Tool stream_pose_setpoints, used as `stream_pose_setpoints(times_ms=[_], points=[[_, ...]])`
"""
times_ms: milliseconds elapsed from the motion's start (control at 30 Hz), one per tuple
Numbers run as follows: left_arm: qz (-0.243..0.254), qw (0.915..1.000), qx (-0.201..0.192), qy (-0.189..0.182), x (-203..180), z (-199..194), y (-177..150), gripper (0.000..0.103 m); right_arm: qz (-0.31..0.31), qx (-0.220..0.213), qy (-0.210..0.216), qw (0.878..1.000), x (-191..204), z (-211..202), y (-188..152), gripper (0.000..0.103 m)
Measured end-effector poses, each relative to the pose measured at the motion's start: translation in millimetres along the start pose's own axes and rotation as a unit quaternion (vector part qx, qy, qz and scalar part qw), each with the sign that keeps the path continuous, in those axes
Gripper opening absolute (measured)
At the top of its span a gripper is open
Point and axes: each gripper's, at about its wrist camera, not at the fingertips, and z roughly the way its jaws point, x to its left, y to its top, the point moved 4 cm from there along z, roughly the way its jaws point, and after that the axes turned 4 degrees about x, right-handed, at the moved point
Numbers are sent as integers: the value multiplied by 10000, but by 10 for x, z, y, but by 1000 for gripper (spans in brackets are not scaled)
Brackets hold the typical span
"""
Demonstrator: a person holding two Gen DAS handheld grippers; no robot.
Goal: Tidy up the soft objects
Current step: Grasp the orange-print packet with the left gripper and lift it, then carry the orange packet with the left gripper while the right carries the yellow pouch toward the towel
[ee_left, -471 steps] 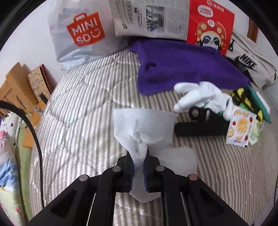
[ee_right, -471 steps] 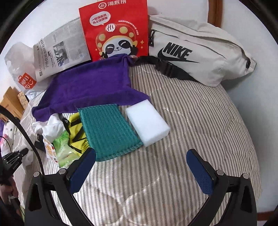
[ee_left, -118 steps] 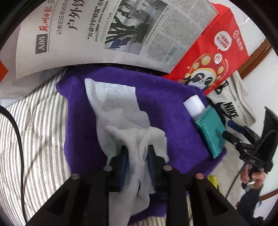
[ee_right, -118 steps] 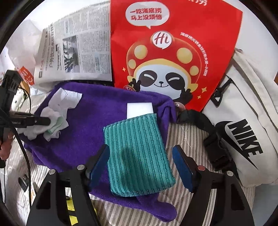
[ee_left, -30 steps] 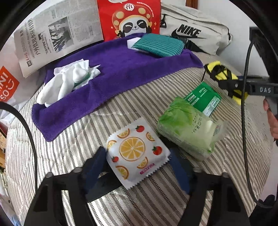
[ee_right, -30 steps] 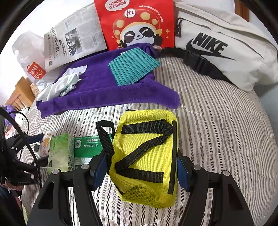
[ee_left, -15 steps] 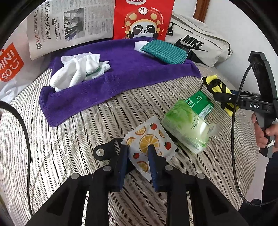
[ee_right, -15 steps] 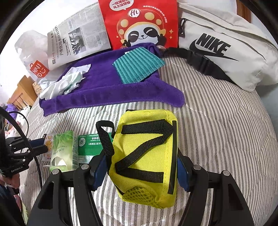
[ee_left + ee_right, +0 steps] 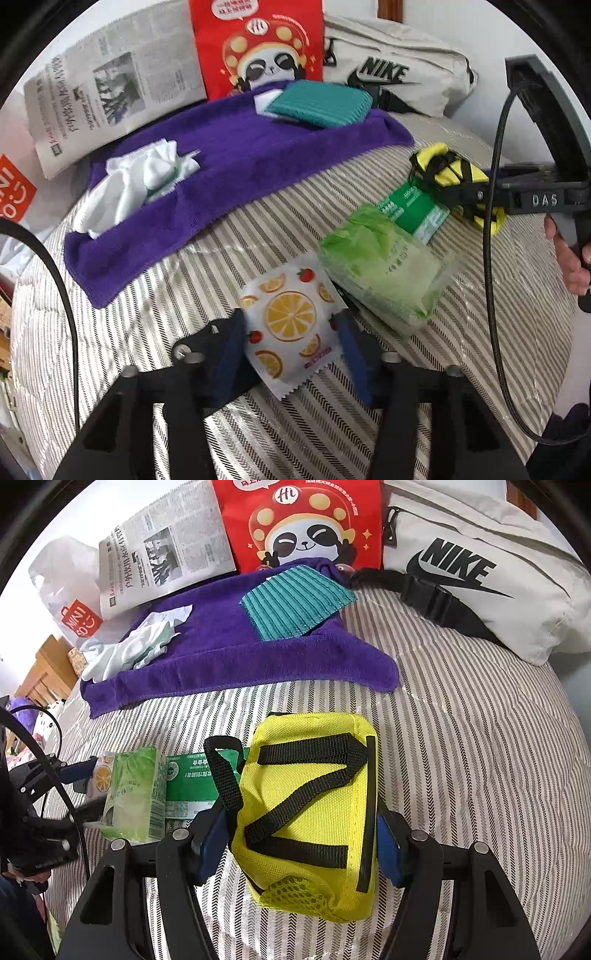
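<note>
surface: striped quilt (image 9: 177,295) on a bed, domed in both fisheye views; it falls away at the near and side edges, so loose items near the rim could slide.
left gripper: left gripper (image 9: 291,347) straddles the orange-print sachet (image 9: 291,328); its jaws are opening, with the sachet between them but the pads not visibly pressing on it. judged a re-grip or a release, which one cannot be told.
right gripper: right gripper (image 9: 303,834) is clamped across the yellow pouch (image 9: 310,812), pads against both flanks; the hold across the width suits lifting it whole.
adjacent items: green tissue pack (image 9: 380,273) touches the sachet's far corner; green flat packet (image 9: 413,210) lies partly under it and beside the pouch. close quarters, so a lift may drag a neighbour.
collection area: purple towel (image 9: 229,170) lies further back and appears to serve as the gathering spot; white gloves (image 9: 136,181) sit at its left end, teal cloth (image 9: 321,103) at its right over a white sponge (image 9: 264,101).
open room: towel centre is bare; a clear quilt strip separates it from the near items.
backdrop: newspaper (image 9: 110,96), red panda bag (image 9: 258,48) and nike bag (image 9: 480,565) stand behind, limiting travel beyond the towel.
</note>
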Motion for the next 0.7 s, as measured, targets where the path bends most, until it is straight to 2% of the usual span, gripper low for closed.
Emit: stream_pose_setpoints(times_ms=[33,167,233,367,433,467,600,700], points=[[-71,9999,-15,-135,13,-14,-4,32,3,-1,6,10000,-1,1,-3,67],[-82,9997,-89,-222,27,-100,-32,21,-2,-2,23,10000,4,-1,-5,67],[-170,9990,-166,-385,46,-169,-39,15,-12,-17,27,10000,9,-15,-8,67],[-296,9963,-258,-768,38,-236,-48,14,-8,-26,52,10000,24,-19,-13,67],[-275,9916,-137,-1253,-35,-212,-57,14,-17,-4,48,10000,30,-3,-22,67],[-259,9907,-109,-1328,-73,-193,-63,14,-23,15,46,10000,33,12,-27,67],[-92,9955,118,-935,-201,6,-82,11,3,35,66,10000,34,33,-44,67],[-260,9940,63,-1063,-173,25,-66,10,6,61,58,10000,29,33,-47,67]])
